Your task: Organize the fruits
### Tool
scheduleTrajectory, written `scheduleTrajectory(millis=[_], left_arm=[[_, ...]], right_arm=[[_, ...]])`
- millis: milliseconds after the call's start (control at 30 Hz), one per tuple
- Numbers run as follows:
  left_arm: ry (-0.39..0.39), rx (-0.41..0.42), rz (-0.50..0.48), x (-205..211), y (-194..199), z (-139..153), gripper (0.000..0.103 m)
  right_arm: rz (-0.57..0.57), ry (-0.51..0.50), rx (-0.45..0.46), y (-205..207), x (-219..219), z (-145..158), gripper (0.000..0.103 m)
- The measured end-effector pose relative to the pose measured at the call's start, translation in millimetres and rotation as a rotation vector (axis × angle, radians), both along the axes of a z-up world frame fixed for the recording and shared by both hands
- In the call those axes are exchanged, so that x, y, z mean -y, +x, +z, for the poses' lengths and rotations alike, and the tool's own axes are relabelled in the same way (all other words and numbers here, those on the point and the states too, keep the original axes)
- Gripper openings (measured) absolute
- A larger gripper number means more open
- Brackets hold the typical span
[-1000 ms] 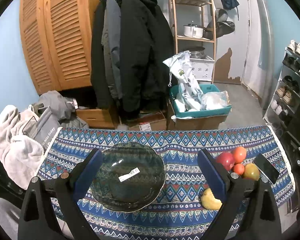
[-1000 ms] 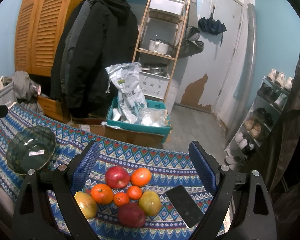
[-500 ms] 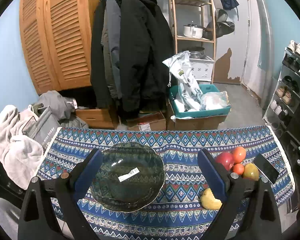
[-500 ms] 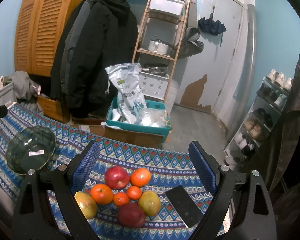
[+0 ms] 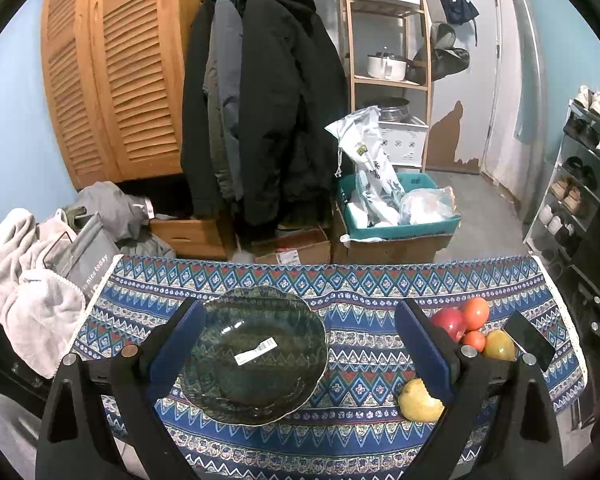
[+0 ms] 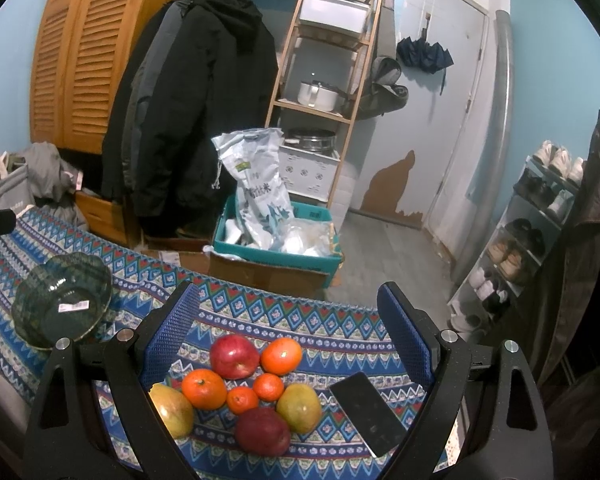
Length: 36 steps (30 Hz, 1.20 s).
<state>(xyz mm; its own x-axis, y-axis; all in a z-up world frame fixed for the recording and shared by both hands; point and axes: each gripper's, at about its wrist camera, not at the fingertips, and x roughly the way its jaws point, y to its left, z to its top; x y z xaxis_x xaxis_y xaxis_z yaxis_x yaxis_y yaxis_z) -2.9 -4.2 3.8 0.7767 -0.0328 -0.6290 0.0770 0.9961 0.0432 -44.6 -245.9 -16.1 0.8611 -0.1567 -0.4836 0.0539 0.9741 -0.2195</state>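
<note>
A dark green glass bowl [image 5: 256, 354] with a white label sits on the blue patterned cloth [image 5: 360, 292]; it holds no fruit. My left gripper [image 5: 300, 344] is open above the table, its left finger beside the bowl. In the right wrist view the bowl [image 6: 62, 300] lies far left. Several fruits cluster between my open right gripper's [image 6: 288, 340] fingers: a red apple [image 6: 234, 357], oranges [image 6: 281, 356], a larger orange [image 6: 204, 389], two mangoes [image 6: 299, 402], a dark red apple [image 6: 262, 431]. The left wrist view shows a yellow mango [image 5: 418, 402] near its right finger.
A black phone [image 6: 366, 412] lies on the cloth right of the fruit. Beyond the table's far edge stand cardboard boxes, a teal bin [image 6: 276, 248] with bags, hanging coats [image 5: 260, 120] and a shoe rack [image 6: 532, 232]. Grey clothes [image 5: 32, 272] are heaped at the left.
</note>
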Motion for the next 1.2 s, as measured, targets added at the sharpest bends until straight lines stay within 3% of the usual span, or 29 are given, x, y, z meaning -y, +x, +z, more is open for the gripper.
scheduleTrajectory(millis=[1200], left_arm=[[-0.011,-0.002,-0.019,-2.5,-3.9,-4.3,0.097]], right_arm=[[0.001,-0.003,-0.001,-0.6,-0.6,-1.8,0.089]])
